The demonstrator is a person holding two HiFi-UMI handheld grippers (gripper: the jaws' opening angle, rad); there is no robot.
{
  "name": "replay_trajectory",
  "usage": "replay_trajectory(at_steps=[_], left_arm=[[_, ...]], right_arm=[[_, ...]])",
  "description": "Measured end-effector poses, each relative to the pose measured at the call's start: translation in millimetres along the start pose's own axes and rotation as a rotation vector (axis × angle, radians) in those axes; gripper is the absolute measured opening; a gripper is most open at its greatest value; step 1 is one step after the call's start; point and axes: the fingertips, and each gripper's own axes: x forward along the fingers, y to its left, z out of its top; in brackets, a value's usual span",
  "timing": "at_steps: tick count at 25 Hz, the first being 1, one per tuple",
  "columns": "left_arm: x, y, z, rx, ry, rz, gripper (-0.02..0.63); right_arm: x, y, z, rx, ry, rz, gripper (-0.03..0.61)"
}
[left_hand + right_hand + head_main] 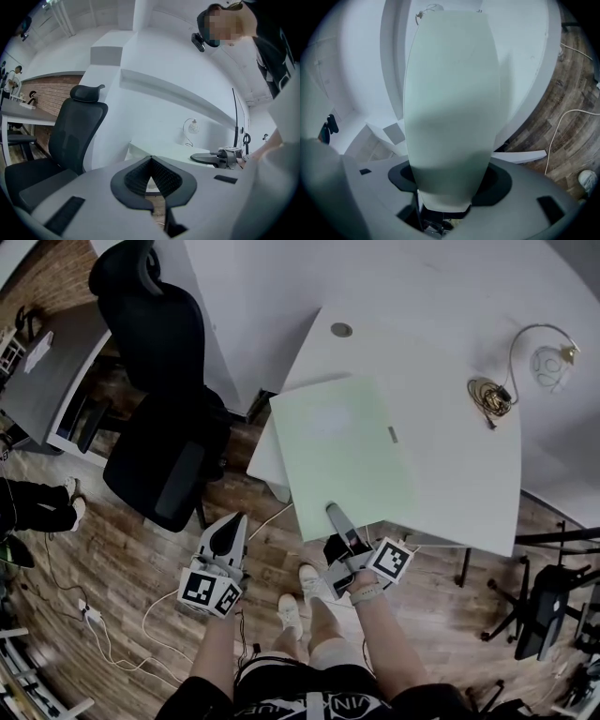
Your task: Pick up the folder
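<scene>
White table [450, 474], near edge of folder [337, 446] buried in clamped right claw [335, 515]; left claw [150, 159] together.

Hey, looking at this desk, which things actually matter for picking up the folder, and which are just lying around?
Job: green folder; right gripper, clamped on its near edge; white table under it.
Lying about: left gripper, shut and empty; office chair; coiled cable; small lamp.

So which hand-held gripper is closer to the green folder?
Right. The right hand-held gripper has the folder's near edge between its jaws. The left hand-held gripper is off to the folder's left, over the wooden floor, not touching it.
</scene>
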Motion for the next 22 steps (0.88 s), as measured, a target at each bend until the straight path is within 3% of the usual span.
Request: replay_trajectory(at_steps=[8,14,18,22], left_arm=[[-3.4,-8.9,8.5,0.008,-0.020,-0.017,0.014],[-4.4,-13.9,14.6,0.024,-0.031,-0.031,0.014],[-3.8,-20.1,21.1,0.029,-0.040,-0.038,0.014],[-5.2,-24.0,25.3,0.038,-0.044,-0.043,0.014]], right_arm=[[-18.2,13.5,18.1,-0.079,-0.020,-0.012,0.295],[-24.0,40.5,30.6,-0.176,-0.019,0.036,0.295],[-37.9,35.2,35.4,-0.133,-0.037,-0.058,0.295],[-36.8,61.1,44.1,-0.245,-0.039,0.034,0.295]])
